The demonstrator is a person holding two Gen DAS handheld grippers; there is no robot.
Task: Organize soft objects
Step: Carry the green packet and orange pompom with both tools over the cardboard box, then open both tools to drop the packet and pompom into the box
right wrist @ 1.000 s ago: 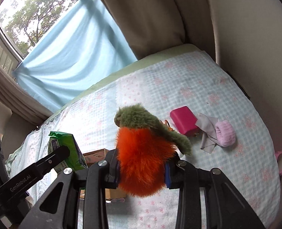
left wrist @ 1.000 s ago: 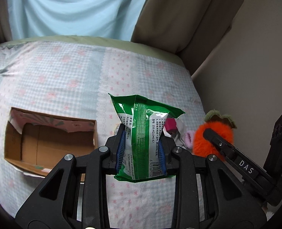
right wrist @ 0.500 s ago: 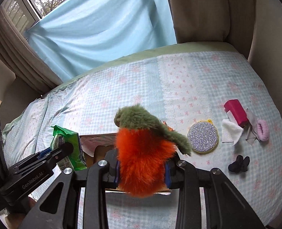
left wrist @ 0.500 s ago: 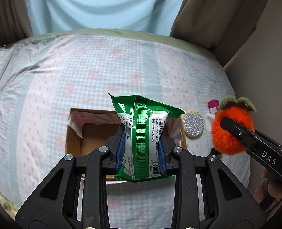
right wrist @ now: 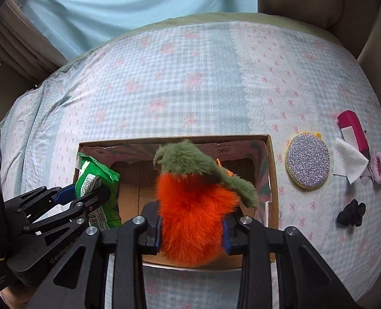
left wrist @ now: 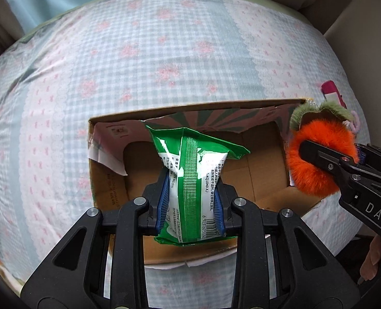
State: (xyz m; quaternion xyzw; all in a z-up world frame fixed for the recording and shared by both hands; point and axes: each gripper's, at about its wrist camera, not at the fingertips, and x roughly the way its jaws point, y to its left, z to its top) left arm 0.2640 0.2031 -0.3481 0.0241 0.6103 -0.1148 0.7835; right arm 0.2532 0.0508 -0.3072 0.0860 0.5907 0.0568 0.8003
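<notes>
**The bed and what lies on it**

Below my tools is a bed (right wrist: pixel 190 82), covered by a pale blue and white checked sheet with pink flowers and bows. An open cardboard box (right wrist: pixel 272 180) sits on it near the front edge, its torn flaps folded inward. To the right of the box, toward the bed's right edge, lies a round glittery silver pad with a yellow rim (right wrist: pixel 307 164). Further right are a magenta block (right wrist: pixel 354 131), a white waffle-textured cloth (right wrist: pixel 347 161) and a fluffy pink ring (right wrist: pixel 379 167), all close together. A small black item (right wrist: pixel 351 213) lies nearer the front, apart from them.
</notes>
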